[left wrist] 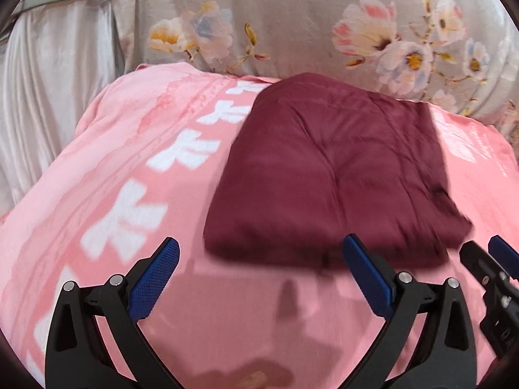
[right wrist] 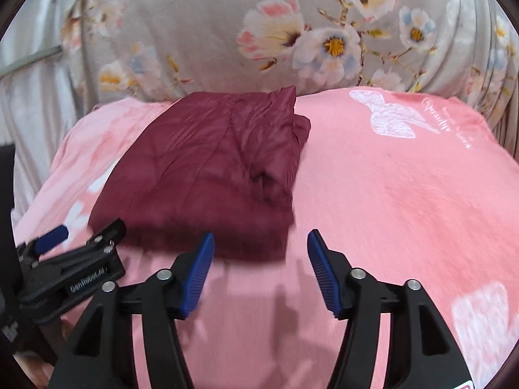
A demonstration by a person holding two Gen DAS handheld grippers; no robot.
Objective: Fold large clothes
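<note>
I saw the maroon garment (left wrist: 331,175) folded into a thick, slightly glossy, creased rectangle on the soft pink blanket (left wrist: 129,168), in front of grey floral fabric (right wrist: 227,26). My left gripper (left wrist: 259,275) and right gripper (right wrist: 261,270) hovered with ribbed blue pads spread apart, empty, seemingly just short of its blurred near edge

Each camera sat just behind its own tongs, looking forward and slanting down along the two blue-padded fingers. The left wrist view faced the folded maroon garment (left wrist: 331,175) from close by, seeing it right of centre. The right wrist view stood to its right and saw it left of centre. Both shared the garment, the pink sheet (right wrist: 405,188) beneath and the floral bedding (left wrist: 292,26) behind; each caught the other's tongs at its edge.
</note>
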